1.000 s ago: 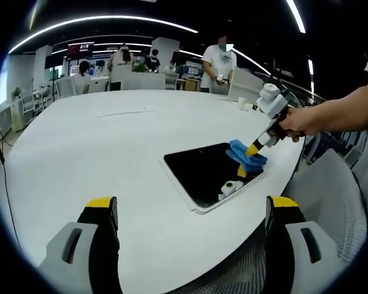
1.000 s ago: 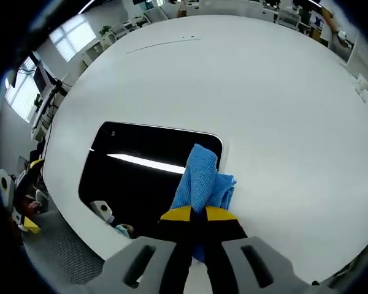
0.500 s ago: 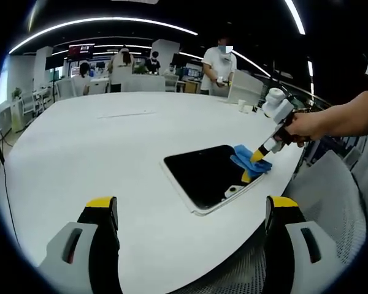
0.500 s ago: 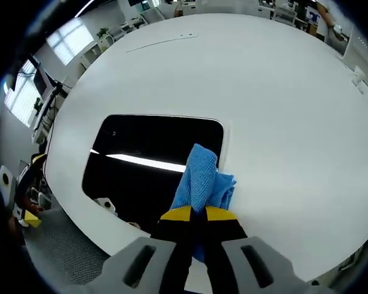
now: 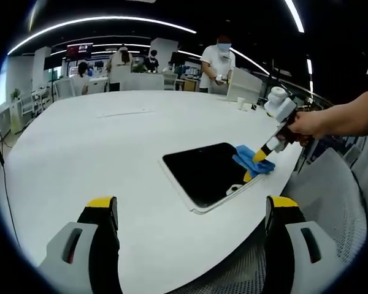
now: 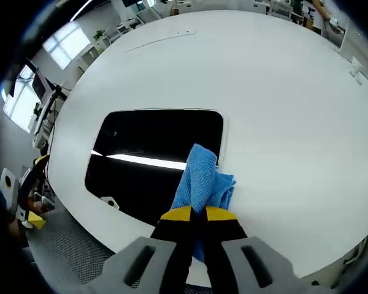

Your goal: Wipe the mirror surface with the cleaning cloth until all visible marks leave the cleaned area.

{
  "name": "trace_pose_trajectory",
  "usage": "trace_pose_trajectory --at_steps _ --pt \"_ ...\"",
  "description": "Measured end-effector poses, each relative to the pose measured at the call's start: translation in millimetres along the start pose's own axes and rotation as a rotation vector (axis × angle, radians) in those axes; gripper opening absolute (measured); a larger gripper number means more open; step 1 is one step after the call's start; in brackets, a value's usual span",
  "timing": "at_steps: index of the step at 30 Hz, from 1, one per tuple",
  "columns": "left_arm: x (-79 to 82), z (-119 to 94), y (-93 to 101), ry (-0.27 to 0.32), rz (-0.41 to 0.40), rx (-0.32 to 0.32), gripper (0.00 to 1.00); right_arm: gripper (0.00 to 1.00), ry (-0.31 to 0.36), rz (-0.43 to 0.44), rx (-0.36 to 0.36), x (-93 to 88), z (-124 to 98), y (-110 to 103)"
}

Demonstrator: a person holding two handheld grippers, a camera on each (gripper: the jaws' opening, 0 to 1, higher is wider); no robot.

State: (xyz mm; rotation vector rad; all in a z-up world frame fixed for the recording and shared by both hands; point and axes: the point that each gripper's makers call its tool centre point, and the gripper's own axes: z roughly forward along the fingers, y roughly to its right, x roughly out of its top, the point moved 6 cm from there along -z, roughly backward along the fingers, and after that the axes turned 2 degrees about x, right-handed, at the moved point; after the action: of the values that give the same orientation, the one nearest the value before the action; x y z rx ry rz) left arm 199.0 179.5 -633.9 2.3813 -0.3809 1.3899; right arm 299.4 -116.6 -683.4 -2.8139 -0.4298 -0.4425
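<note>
While your right claw (image 6: 195, 215) stays out of nothing and simply clenches the blue cleaning cloth (image 6: 201, 180) between its yellow-tipped jaws, the cloth rests on the mirror's (image 6: 153, 153) near corner, overlapping its edge onto the white tabletop (image 6: 282, 122). The mirror lies flat near the tabletop's edge, reflecting a ceiling light strip. Your left claw (image 5: 190, 214) hangs released, jaws wide apart, above the tabletop edge, well apart from the mirror (image 5: 202, 171) and cloth (image 5: 253, 160).
</note>
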Motion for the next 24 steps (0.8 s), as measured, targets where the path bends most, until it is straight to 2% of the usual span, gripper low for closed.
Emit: trace_pose_trajectory --at_steps 6,13,24 --pt "2.3 -1.5 -1.2 0.021 -0.008 0.007 0.99 0.00 0.005 0.018 0.002 -0.9 -0.7 -1.2" --pt "2.5 -1.2 0.2 0.017 -0.002 0.002 0.99 0.00 0.019 0.029 -0.015 -0.6 0.9 -1.7" --pt "1.0 -0.1 -0.4 0.011 -0.003 -0.001 0.99 0.00 0.004 0.042 -0.003 -5.4 2.2 -5.4"
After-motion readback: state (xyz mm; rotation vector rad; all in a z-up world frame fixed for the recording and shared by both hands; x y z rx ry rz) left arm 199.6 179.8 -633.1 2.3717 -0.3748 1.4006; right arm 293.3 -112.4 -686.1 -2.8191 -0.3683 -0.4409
